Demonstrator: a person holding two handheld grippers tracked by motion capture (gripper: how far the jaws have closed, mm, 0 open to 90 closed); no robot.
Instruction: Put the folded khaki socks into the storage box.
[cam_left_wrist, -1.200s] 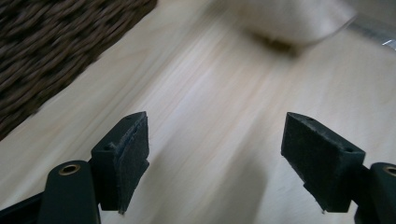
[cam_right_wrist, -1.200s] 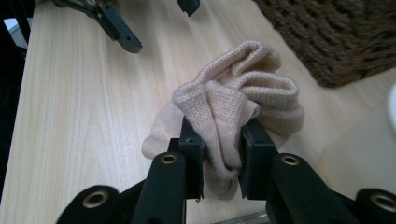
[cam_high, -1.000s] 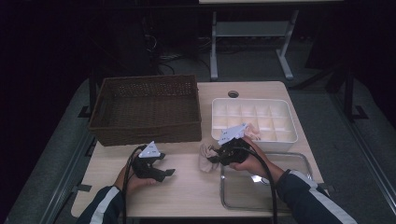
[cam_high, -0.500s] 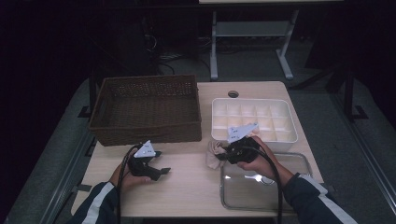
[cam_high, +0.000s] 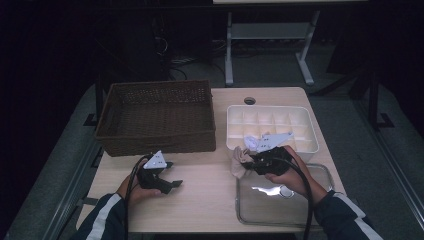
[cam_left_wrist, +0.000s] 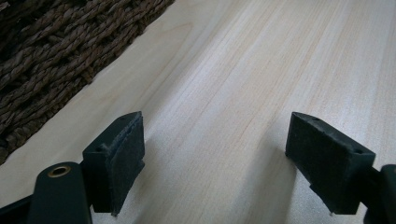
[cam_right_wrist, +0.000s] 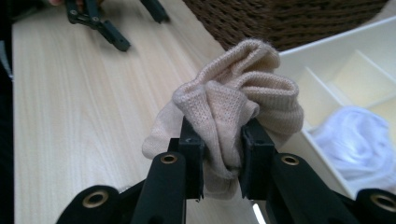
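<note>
Since a second ago the right gripper (cam_high: 250, 162), its fingers clamped on the bunched beige knitted sock (cam_right_wrist: 233, 112), moved toward the white compartment tray (cam_high: 310, 131) just beyond (left gripper (cam_high: 167, 184) rests open on the pale wooden worktop (cam_high: 200, 200)).

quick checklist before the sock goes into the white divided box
1. Grip: right gripper is clamped on the beige sock, jaws pinching its bunched middle: ok.
2. Sock off the table: its lower end hangs near the wood; cannot tell if it is clear.
3. Target: the divided box has open compartments; one near compartment already holds a white sock: ok, pick a free one.
4. Path: box rim lies just beside the sock, nothing between: ok.
5. Left gripper: open, holding nothing, resting by the wicker basket, away from the path: ok.
</note>
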